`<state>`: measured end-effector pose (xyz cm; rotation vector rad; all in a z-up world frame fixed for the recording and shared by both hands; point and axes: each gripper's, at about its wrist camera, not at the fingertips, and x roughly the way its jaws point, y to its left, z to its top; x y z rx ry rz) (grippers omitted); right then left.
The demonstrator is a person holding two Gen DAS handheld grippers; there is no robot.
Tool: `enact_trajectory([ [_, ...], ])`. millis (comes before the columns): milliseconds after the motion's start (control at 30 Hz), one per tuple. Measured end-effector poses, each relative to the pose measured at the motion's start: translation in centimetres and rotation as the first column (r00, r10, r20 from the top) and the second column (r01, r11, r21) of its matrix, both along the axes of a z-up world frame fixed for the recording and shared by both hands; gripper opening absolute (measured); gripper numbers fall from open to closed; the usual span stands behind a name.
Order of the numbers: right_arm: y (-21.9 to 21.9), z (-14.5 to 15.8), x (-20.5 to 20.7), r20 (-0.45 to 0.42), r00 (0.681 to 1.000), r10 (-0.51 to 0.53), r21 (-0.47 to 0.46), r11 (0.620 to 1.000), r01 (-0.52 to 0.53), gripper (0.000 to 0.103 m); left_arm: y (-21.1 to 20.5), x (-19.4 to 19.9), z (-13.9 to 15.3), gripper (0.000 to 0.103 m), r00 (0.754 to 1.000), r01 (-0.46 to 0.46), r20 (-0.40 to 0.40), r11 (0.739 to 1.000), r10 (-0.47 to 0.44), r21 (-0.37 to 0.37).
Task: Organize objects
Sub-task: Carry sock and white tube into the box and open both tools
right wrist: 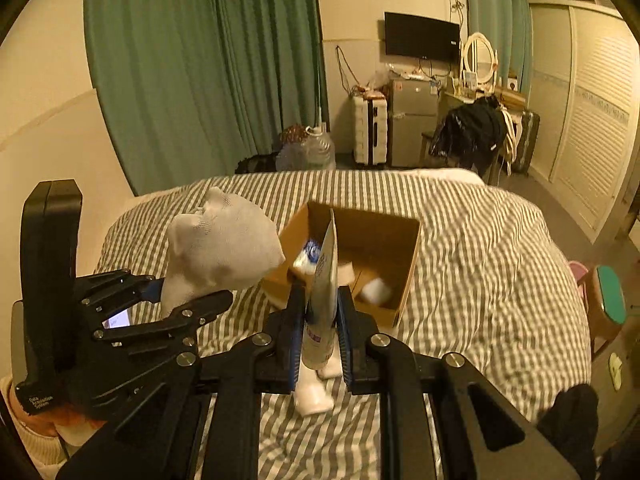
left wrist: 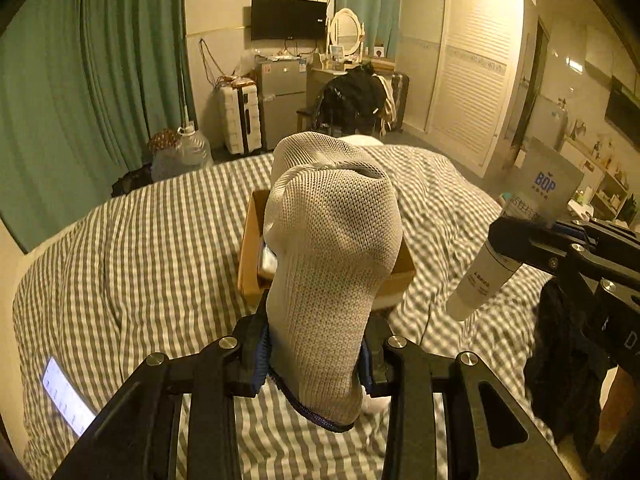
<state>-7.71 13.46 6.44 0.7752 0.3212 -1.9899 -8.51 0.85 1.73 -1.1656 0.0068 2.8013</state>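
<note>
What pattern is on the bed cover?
Grey and white checks on the bed cover, clearest in the right wrist view.

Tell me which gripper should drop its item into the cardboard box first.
Right, probably. The right gripper holds the tube lined up straight in front of the open box; the left gripper holds the sock off to the box's side.

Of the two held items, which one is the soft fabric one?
The white mesh sock, clamped in the left gripper. The right gripper holds a rigid squeeze tube instead.
</note>
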Motion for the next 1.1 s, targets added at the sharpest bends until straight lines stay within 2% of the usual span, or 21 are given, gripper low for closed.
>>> enact_trajectory([
  [233, -2.8, 1.4, -3.5, -0.010, 1.000, -0.002, -0.018, 1.000, 0.002, 0.015, 0.2, -5.3, 0.2, 0.035, 1.000, 0.002, 0.004, 1.000, -0.002, -0.006],
  [433, -6.2, 0.0, -7.3, 0.023, 1.000, -0.009, -0.003, 1.000, 0.009, 0.015, -0.2, -10.5, -2.1, 0.035, 0.999, -0.010, 0.051, 1.000, 0.010, -0.005],
  [633, -9.7, -4.4, -11.1, 0.095, 0.995, -0.010, 0.055, 0.998, 0.004, 0.015, -0.3, -14.3, -6.5, 0.035, 0.992, -0.018, 0.126, 1.000, 0.020, -0.020],
  [867, -12.1, -11.2, -14.6, 0.182, 0.983, -0.030, 0.158, 0.987, 0.001, 0.015, -0.3, -16.4, -11.5, 0.035, 0.977, -0.021, 0.212, 1.000, 0.025, -0.021],
  [1000, -12.2, -14.0, -15.9, 0.216, 0.974, -0.069, 0.179, 0.983, 0.030, 0.015, -0.3, -17.1, -13.1, 0.035, 0.971, -0.024, 0.239, 1.000, 0.025, -0.007],
  [1100, -12.4, -15.0, -16.4, 0.229, 0.970, -0.082, 0.189, 0.981, 0.039, 0.015, -0.2, -17.8, -13.8, 0.035, 0.969, -0.031, 0.246, 1.000, 0.030, 0.000],
])
